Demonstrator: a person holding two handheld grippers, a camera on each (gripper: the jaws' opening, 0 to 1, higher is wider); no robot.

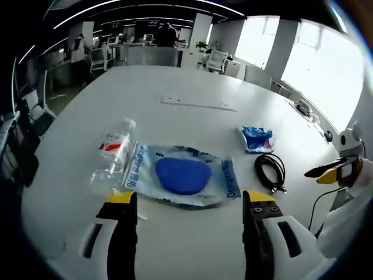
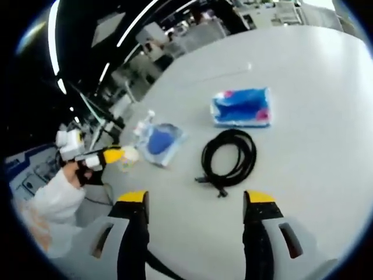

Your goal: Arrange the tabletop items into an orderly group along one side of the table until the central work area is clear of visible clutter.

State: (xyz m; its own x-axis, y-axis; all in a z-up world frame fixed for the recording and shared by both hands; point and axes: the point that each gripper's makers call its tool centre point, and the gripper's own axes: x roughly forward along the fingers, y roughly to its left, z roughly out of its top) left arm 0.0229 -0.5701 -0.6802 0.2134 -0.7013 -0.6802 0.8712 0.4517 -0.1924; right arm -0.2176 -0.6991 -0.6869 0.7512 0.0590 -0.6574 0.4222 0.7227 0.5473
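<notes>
While everything was spread over the white table (image 1: 192,81), the main clutter sat pretty much mid-table: a clear plastic pouch with a blue pad inside (image 1: 183,175) lay flat just ahead of the left gripper (image 1: 191,201), whose yellow-tipped jaws stood wide apart with nothing between them. A clear water bottle (image 1: 113,154) with a red and white label was lying on its side right against the pouch's left edge, touching or nearly so. Off to the right of the pouch was a coiled black cable (image 1: 271,171), and just beyond that a small blue and white packet (image 1: 257,139). Further back on the table a long flat strip (image 1: 198,103) lay by itself.

In the right gripper view the same stuff showed from the other side: the cable (image 2: 228,156) was closest to the right gripper (image 2: 195,201), the packet (image 2: 242,107) just past it, and the pouch (image 2: 158,142) and bottle (image 2: 143,125) off to the left. The right gripper's jaws were also spread wide and empty, hovering over bare table. The left gripper (image 2: 113,156) poked in from the left, held by a hand in a white sleeve (image 2: 58,195).
</notes>
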